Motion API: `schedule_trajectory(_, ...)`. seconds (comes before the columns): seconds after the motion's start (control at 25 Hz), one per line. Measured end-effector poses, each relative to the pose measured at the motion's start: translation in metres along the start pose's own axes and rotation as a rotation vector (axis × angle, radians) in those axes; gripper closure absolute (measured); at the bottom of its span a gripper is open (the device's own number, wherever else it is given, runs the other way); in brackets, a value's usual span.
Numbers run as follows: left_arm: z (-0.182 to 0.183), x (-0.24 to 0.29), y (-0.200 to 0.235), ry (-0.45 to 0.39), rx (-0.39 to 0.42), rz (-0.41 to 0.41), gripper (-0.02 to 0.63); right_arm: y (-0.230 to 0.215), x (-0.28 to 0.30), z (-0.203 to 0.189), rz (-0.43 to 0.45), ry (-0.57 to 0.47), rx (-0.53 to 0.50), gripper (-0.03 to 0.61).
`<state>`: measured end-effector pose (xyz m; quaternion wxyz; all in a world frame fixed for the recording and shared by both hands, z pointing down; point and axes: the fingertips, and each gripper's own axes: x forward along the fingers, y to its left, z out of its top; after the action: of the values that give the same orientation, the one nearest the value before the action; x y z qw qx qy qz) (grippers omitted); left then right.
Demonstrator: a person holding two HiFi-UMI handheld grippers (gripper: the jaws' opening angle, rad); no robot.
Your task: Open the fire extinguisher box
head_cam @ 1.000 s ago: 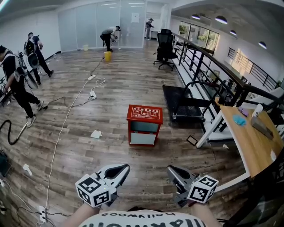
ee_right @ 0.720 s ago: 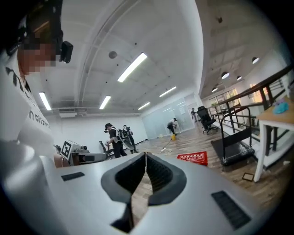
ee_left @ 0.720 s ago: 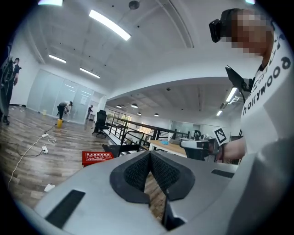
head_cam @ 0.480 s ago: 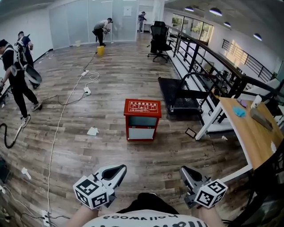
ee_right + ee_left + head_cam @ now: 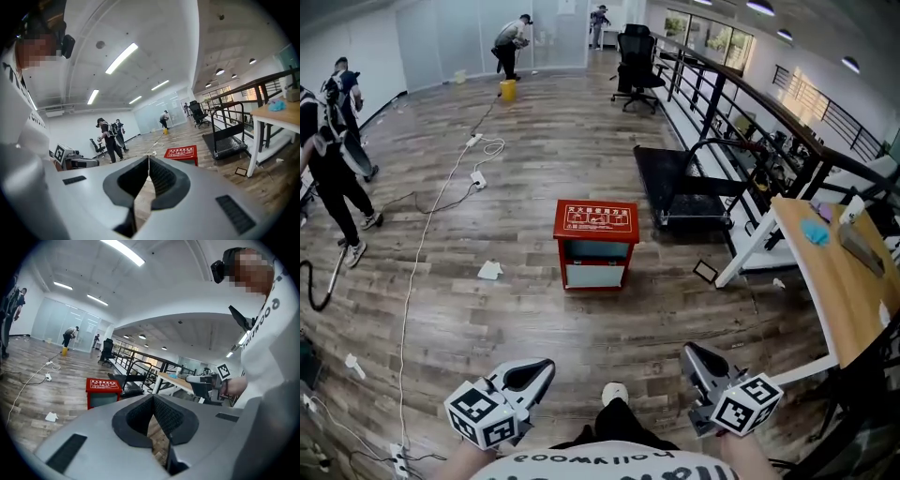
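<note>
The red fire extinguisher box (image 5: 595,244) stands on the wooden floor with its lid down and its glass front facing me. It also shows in the left gripper view as the red box (image 5: 103,389) and in the right gripper view as the red box (image 5: 182,153). My left gripper (image 5: 546,366) is low at the left and well short of the box, its jaws closed tip to tip on nothing (image 5: 153,397). Low at the right, my right gripper (image 5: 689,352) is shut and empty too (image 5: 148,158). Neither touches the box.
A treadmill (image 5: 689,202) lies just right of the box, with a railing behind it. A wooden table (image 5: 839,281) stands at the right. White cables (image 5: 422,253) and a paper scrap (image 5: 490,270) lie on the floor at the left, near a person (image 5: 333,178). My shoe (image 5: 615,394) shows between the grippers.
Both grippers have sunk lower in the head view and the right one has shifted rightward. The box looks slightly nearer, and a shoe has come into view between the grippers.
</note>
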<state>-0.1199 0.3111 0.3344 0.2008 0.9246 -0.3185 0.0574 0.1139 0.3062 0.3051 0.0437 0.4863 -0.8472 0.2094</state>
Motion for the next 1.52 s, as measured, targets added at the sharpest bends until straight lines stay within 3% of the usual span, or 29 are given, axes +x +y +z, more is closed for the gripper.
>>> schedule_trajectory(0.36, 0.017, 0.088, 0.034, 0.050, -0.043, 0.030, 0.607, -0.093, 0.034, 0.010, 0.005, 0.037, 0.119, 0.568)
schedule_trajectory(0.76, 0.050, 0.156, 0.054, 0.046, -0.012, 0.075, 0.607, -0.164, 0.085, 0.047, 0.066, 0.060, 0.093, 0.568)
schedule_trajectory(1.16, 0.062, 0.192, 0.072, 0.017, -0.032, 0.097, 0.607, -0.179, 0.113, 0.054, 0.120, 0.111, 0.038, 0.568)
schedule_trajectory(1.52, 0.057, 0.193, 0.083, 0.033, -0.053, 0.118, 0.607, -0.189, 0.127, 0.040, 0.119, 0.151, 0.081, 0.568)
